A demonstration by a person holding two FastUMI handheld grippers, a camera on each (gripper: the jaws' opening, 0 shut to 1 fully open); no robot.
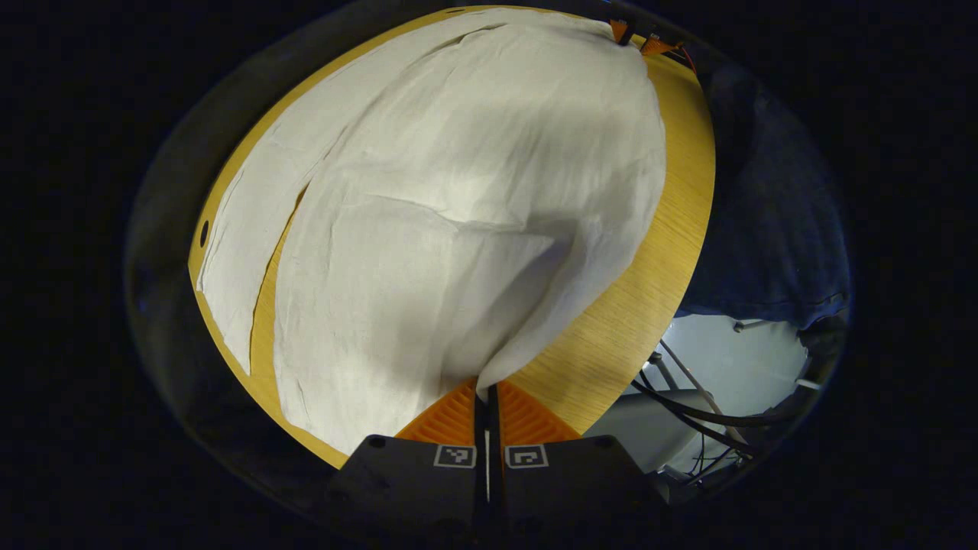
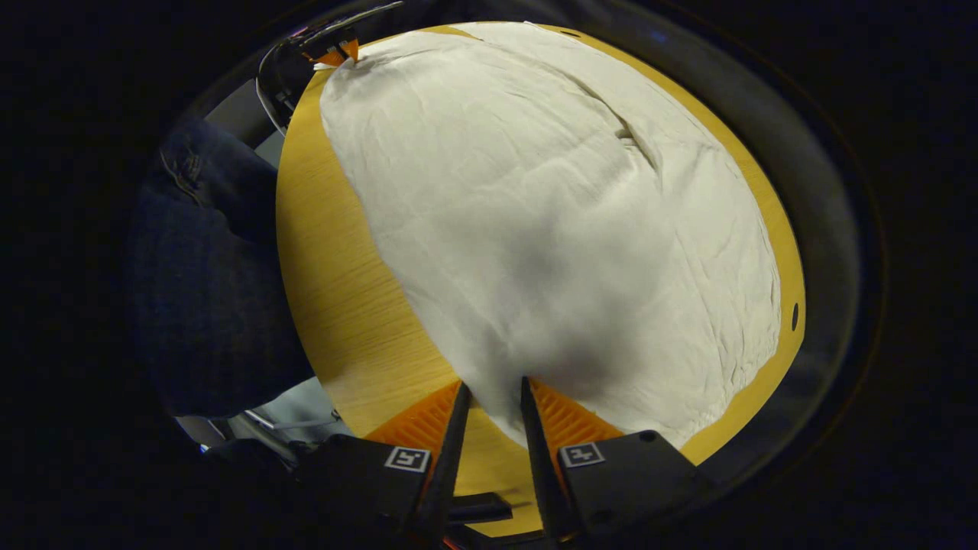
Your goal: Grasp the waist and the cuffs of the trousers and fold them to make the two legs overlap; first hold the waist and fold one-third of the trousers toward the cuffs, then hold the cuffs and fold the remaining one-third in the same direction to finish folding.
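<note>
Now, step: legs-overlap fold.
Left tool [image 1: 487, 393]: pinching trousers [image 1: 458, 214] edge.
Right tool [image 2: 493, 397]: spread around cloth; should close next.

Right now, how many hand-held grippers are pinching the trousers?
1 for certain. The left hand-held gripper is shut on the trousers at one end; the right hand-held gripper stands open around the opposite edge, not yet pinching.

Wooden table [image 1: 611, 336] – pale floor [image 1: 733, 367] below, cables [image 1: 688, 405] trailing
</note>
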